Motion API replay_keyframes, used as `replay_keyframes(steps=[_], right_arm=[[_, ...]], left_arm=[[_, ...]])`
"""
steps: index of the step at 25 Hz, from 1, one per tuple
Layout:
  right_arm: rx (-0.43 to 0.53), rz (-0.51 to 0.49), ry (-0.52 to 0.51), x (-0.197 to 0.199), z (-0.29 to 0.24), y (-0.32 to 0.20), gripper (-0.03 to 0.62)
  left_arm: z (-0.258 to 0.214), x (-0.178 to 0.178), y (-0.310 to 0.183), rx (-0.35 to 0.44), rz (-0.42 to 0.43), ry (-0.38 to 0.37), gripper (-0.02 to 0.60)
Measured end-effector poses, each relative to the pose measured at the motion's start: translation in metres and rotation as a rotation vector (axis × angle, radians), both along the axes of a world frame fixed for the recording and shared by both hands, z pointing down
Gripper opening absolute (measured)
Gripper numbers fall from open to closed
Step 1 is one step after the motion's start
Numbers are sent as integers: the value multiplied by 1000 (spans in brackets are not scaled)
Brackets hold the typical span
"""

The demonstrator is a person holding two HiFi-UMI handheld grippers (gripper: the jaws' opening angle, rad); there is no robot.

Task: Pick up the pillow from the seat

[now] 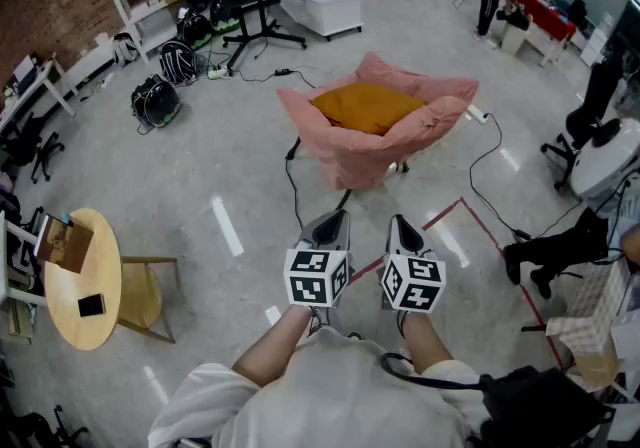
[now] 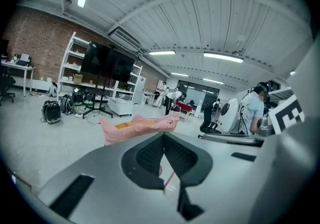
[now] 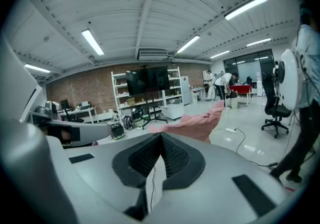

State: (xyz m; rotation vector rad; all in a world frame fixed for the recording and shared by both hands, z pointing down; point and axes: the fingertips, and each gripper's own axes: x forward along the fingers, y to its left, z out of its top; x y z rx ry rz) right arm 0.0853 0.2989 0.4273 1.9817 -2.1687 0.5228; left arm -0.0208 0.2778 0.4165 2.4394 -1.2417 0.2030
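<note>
Floor (image 1: pixel 230 166): grey, with cables trailing; it separated the person from the seat.
Seat (image 1: pixel 350 161): draped in pink cloth, well ahead of both grippers.
Pillow (image 1: pixel 368 106): mustard-coloured; it lay in the seat's hollow, untouched.
Left gripper (image 1: pixel 335 224): jaws closed together, with nothing between them.
Right gripper (image 1: pixel 400 228): jaws likewise closed and empty.
Step in hand: the approach, probably best done by closing the distance, parting the jaws early, and pinching the pillow's near edge clear of the pink cloth.

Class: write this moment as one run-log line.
stage: before pickup | pillow: on seat, untouched | left hand-held gripper: shut, empty | right hand-held gripper: shut, empty
</note>
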Motion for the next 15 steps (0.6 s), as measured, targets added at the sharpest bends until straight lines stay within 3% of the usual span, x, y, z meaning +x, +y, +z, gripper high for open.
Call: replay_keyframes(steps=[15], right_arm=[[3,57,-10,-17,6,-2,29]], left_arm=[[10,-28,-10,0,19,-4,6]])
